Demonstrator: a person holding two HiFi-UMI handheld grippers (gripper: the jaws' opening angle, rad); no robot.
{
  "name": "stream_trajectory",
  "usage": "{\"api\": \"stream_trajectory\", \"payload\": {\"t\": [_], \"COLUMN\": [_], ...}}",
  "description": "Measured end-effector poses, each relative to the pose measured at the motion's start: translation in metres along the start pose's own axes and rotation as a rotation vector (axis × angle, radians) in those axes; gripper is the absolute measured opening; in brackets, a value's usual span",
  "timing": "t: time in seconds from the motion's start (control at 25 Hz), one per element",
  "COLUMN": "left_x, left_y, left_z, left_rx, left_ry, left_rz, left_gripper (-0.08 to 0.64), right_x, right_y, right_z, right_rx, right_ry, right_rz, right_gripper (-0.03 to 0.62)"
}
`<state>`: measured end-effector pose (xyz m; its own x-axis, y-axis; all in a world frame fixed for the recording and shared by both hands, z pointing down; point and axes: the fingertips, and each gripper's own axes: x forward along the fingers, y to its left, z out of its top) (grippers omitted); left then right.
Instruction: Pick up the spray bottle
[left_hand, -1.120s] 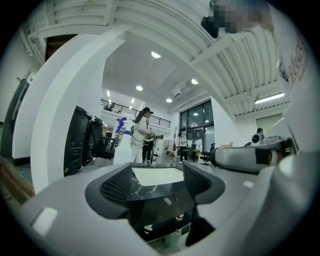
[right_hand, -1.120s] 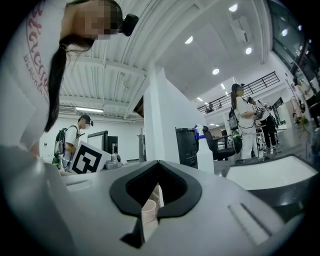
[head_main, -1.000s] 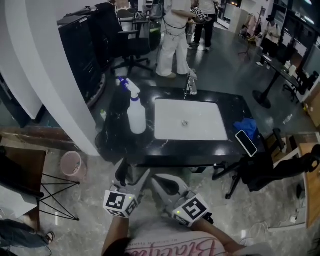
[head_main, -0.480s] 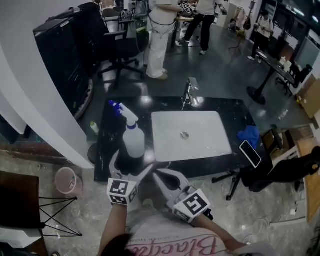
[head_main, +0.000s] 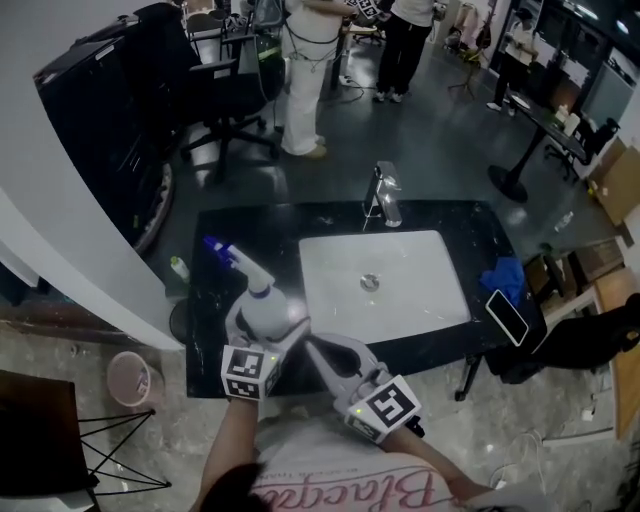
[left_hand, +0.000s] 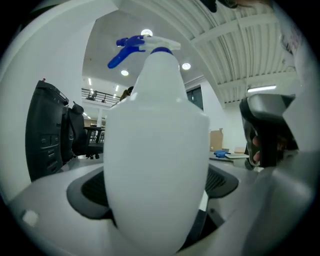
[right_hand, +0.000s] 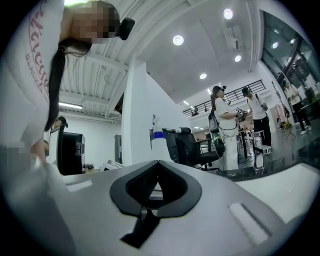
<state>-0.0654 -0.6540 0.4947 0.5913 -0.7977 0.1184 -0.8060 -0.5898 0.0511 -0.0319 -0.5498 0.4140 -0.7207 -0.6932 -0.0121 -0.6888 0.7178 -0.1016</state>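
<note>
Plastic, white and faintly translucent, formed the pear-shaped body of the spray bottle (left_hand: 157, 150), which was topped by a blue trigger head (left_hand: 127, 47). It stood on the glossy black counter (head_main: 470, 225), left of the sink; its contents could not be made out. The left gripper (head_main: 258, 340) had its jaws, with their dark textured pads, spread to either side of that body. The right gripper (right_hand: 156, 187) was clenched on nothing, just beside the left one. The rectangular white sink (head_main: 420, 290) showed a round metal drain (head_main: 370, 283) at its middle. A crumpled blue cloth (head_main: 503, 277) and a flat phone (head_main: 510, 316) lay at the counter's right end.
</note>
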Motion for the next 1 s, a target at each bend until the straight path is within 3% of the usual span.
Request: {"api": "stream_trajectory", "payload": {"t": [0.08,0.16,0.56,1.0], "left_x": [0.002,0.001,-0.01,-0.068], "left_y": [0.0,0.003,-0.007,-0.05], "left_z": [0.001,0.001,0.009,0.028], "left_rx": [0.01,0.014,0.046,0.043], "left_ry": [-0.001,-0.003,-0.012,-0.063], "left_rz": [-0.004,-0.003,0.003,0.04], "left_gripper": [0.469,0.429,0.425,0.425], "right_x": [0.001,0.003,-0.008,-0.059], "right_y": [-0.006,-0.009,-0.003,0.037], "right_z": [-0.001,-0.001,-0.002,0.005], "right_rx": [0.01,0.027,0.033,0.055], "right_ry": [0.001,0.004,-0.001,-0.049], "right_rz": [-0.014,-0.023,-0.015,0.03], "right_gripper": [0.002,0.002,0.0,-0.005]}}
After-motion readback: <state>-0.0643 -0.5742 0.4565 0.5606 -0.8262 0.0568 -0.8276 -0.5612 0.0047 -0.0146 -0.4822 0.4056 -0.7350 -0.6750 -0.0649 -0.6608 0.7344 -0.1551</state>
